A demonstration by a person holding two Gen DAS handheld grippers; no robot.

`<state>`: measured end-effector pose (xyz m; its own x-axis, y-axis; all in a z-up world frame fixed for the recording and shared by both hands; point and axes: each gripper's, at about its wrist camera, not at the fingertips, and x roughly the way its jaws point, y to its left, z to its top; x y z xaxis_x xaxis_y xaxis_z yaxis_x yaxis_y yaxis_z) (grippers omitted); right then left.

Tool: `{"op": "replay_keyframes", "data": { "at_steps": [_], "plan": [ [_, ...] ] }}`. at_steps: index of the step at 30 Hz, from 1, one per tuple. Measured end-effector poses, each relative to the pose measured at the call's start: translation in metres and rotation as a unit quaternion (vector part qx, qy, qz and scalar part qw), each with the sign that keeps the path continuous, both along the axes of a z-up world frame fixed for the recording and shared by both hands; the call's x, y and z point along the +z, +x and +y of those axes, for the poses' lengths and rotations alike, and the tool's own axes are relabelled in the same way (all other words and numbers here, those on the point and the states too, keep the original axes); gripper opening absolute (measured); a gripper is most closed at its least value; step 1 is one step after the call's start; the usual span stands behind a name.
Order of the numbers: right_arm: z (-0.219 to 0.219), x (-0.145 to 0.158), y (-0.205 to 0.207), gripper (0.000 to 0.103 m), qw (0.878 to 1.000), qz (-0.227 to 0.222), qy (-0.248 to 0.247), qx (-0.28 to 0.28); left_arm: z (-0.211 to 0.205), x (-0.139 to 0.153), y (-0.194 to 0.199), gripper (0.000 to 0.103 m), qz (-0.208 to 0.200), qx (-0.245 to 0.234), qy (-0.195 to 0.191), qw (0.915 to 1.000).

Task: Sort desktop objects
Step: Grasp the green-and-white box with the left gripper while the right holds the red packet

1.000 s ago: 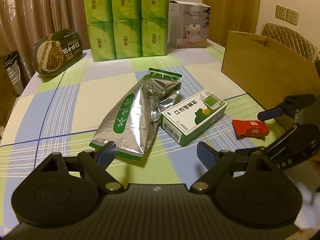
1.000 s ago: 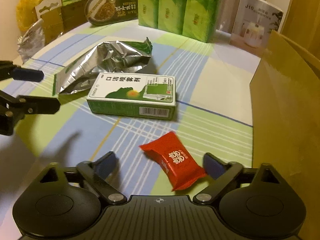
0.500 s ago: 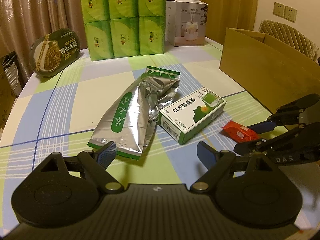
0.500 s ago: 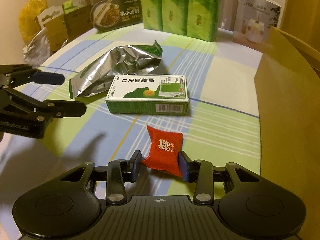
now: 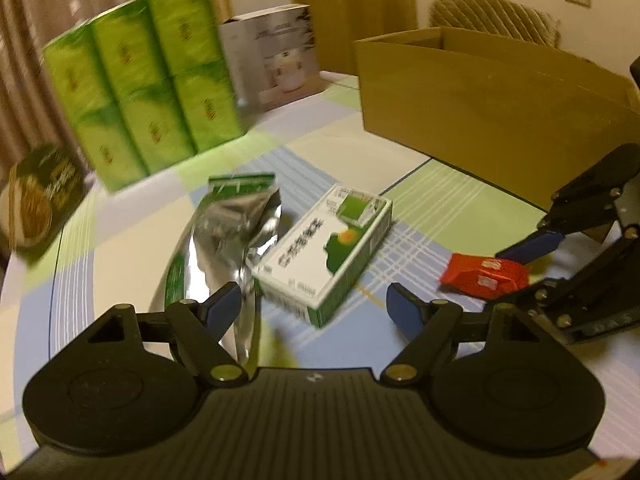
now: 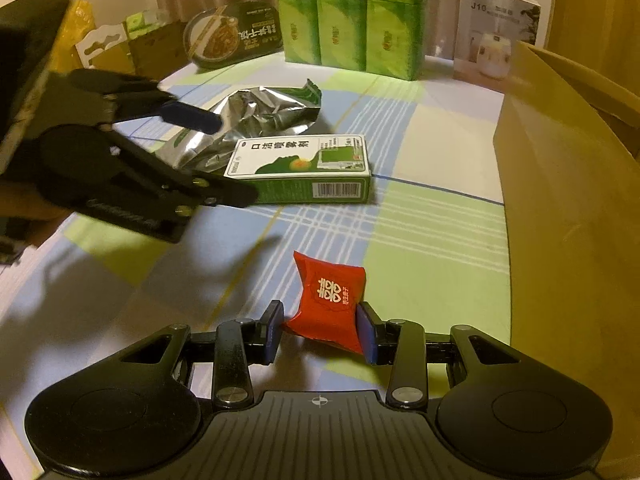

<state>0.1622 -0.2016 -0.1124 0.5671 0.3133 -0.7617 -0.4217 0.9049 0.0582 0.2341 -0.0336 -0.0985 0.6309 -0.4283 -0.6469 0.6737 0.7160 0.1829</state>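
Left wrist view: we log the left gripper [image 5: 314, 306] with jaws spread wide, holding nothing, above the foil pouch [image 5: 218, 240] and green-white box [image 5: 326, 254] on the checked tablecloth [image 5: 420, 208]. Right wrist view: we log the right gripper [image 6: 320, 330] clamped on the red packet [image 6: 328, 302], beside the cardboard box [image 6: 568, 208].

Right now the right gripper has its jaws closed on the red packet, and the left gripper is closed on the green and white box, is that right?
Not quite. The right gripper does have its jaws closed on the red packet, but the left gripper is open and holds nothing. The left wrist view shows the green and white box lying on the table ahead of its spread jaws, untouched.
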Motion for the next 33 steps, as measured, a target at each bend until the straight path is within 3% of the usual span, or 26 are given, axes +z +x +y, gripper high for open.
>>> {"op": "replay_keyframes", "data": {
  "at_steps": [7,12,13,14,21,26,33],
  "plan": [
    [-0.008,0.000,-0.006,0.036,1.000,0.000,0.013,-0.010,-0.027,-0.013,0.029,0.077,0.017,-0.050,0.044,0.9976],
    [-0.013,0.001,-0.009,0.036,1.000,0.001,0.024,-0.017,-0.038,-0.025,0.043,0.076,0.023,-0.048,0.072,0.9960],
    [-0.013,0.001,-0.009,0.036,0.999,0.001,0.026,-0.019,-0.038,-0.025,0.045,0.074,0.026,-0.043,0.073,0.9961],
    [-0.014,0.001,-0.010,0.036,0.999,0.001,0.029,-0.020,-0.038,-0.024,0.044,0.066,0.024,-0.037,0.075,0.9962],
    [-0.020,0.003,-0.020,0.036,0.999,0.006,0.042,-0.024,-0.030,-0.013,0.008,0.052,0.050,-0.012,0.086,0.9949],
    [-0.026,0.004,-0.034,0.036,0.999,0.005,0.047,-0.022,-0.021,-0.005,-0.032,0.052,0.085,0.028,0.069,0.9935],
    [-0.030,0.003,-0.043,0.037,0.999,0.001,0.050,-0.020,-0.024,-0.005,-0.057,0.057,0.085,0.043,0.076,0.9926]
  ]
}}
